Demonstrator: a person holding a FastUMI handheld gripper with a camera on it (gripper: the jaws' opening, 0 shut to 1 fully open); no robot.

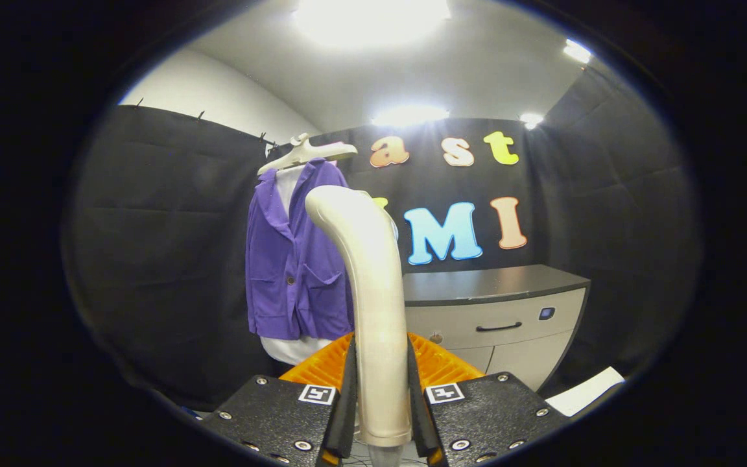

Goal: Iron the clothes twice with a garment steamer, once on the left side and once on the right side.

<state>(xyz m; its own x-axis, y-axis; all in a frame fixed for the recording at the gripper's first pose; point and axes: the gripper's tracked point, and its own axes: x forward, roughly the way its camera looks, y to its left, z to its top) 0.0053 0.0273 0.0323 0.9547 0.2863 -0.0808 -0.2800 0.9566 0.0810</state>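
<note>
My gripper (380, 363) is shut on the cream handle of the garment steamer (367, 272), which stands upright between the fingers and curves at its top toward the clothes. Beyond it, a purple jacket (289, 259) over a white shirt hangs on a pale hanger (305, 154) against the black cloth wall. The steamer's head sits a little to the right of the jacket's front and hides its right edge. The steamer's nozzle face is turned away from me.
A grey cabinet (497, 324) with a dark top and a drawer handle stands to the right of the jacket. A white sheet (584, 392) lies low at the right, near the cabinet's foot.
</note>
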